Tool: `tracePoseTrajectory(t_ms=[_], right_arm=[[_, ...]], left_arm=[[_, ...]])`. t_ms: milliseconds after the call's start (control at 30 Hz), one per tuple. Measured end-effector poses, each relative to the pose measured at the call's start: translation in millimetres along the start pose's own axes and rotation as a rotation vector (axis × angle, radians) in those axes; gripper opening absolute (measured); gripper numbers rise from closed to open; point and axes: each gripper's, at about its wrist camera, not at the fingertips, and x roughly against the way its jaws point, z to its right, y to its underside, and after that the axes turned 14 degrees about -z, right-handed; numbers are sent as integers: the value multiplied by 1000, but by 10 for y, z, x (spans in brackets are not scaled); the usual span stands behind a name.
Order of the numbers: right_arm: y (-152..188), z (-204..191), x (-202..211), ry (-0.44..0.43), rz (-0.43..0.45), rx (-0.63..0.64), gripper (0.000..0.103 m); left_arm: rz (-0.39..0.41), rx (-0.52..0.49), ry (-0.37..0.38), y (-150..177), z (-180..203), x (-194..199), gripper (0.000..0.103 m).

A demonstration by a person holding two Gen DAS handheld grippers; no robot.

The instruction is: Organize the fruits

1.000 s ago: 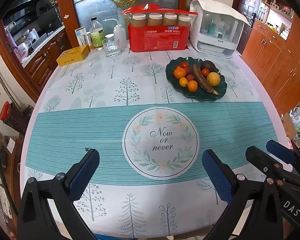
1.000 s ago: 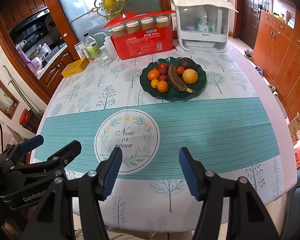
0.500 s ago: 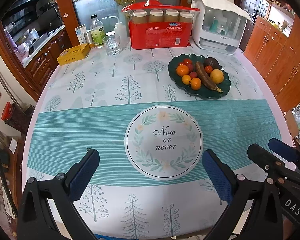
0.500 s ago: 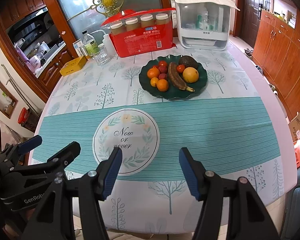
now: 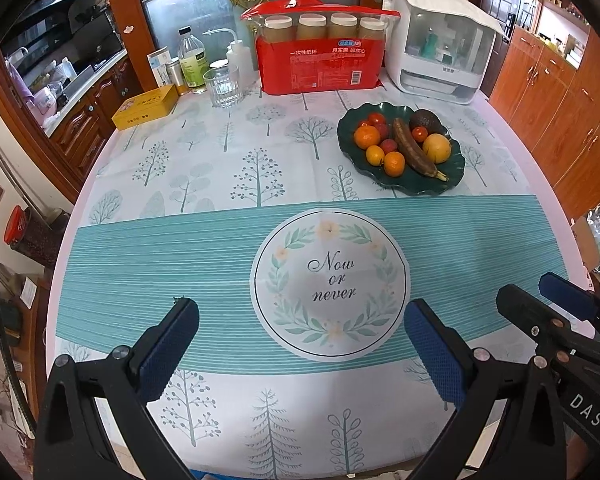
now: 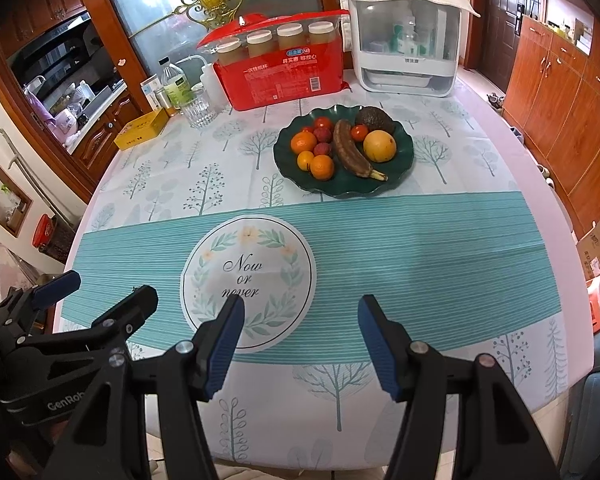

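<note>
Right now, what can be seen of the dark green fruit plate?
The dark green plate is glossy, shallow and leaf-shaped with a wavy, scalloped rim. It sits flat on the tree-patterned tablecloth, just beyond the teal striped band and in front of the red package. It holds oranges, small red fruits, a browned banana, an avocado and a large yellow citrus. Neither gripper touches it.

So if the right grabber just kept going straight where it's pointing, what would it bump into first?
Probably just the tablecloth. The right gripper is open, holds nothing and tilts down toward the teal striped band, beside the "Now or never" circle. The fruit plate sits farther back, though depth is hard to judge.
</note>
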Motion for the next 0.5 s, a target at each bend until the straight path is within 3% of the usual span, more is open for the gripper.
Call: tracePoseTrajectory(t_ms=[500], right_arm=[[-74, 26, -94, 2, -15, 6, 59]], left_arm=[[-14, 8, -8, -59, -52, -71, 102]])
